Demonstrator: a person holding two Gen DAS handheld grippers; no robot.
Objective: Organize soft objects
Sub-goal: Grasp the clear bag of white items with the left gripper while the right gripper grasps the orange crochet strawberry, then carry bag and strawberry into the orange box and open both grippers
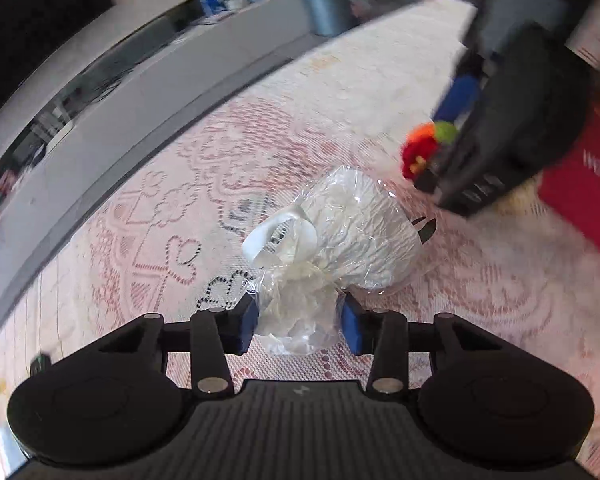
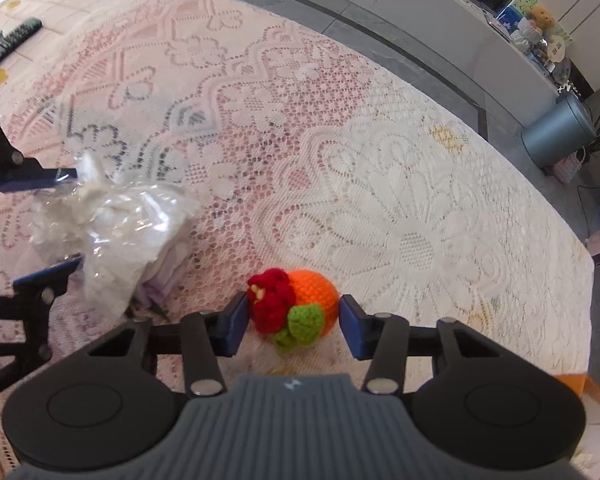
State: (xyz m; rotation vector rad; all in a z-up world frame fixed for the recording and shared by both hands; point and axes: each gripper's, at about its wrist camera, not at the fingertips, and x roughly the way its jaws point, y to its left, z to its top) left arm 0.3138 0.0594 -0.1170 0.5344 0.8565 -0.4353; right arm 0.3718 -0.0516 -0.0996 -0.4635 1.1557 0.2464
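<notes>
I've got the left gripper (image 1: pixel 298 324) down low over the table w/ its blue pads (image 1: pixel 249 320) apart, one on each side of the crumpled neck of a clear plastic bag stuffed with something white and soft (image 1: pixel 340 236) — the pads sit right at the plastic but I can't tell if either one actually presses it, so no clamp as far as I can see. The bag lies on its side on the pink-and-white lace tablecloth (image 1: pixel 148 216), fat end pointing away from me, a white ribbon-like loop (image 1: pixel 278 232) sticking up near the neck. On the right wrist cam the right gripper (image 2: pixel 294 326) is spread too, fingers apart around a small crocheted orange ball with a red flower and green leaves (image 2: pixel 300 306); left pad looks just against the red flower, right pad just beside the orange side w/ a sliver of gap, toy resting on the cloth, not lifted. Same toy shows from the left cam (image 1: pixel 426 148), blurred, at the tip of the other gripper's black body. From the right cam the bag (image 2: pixel 112 224) sits to the left, near the toy but not touching it, w/ the left gripper's blue fingers (image 2: pixel 40 178) straddling it. Far side — a dark remote control (image 2: pixel 12 40) on the cloth's far left, and beyond the table edge a grey cylindrical bin (image 2: pixel 558 130) on the floor.
</notes>
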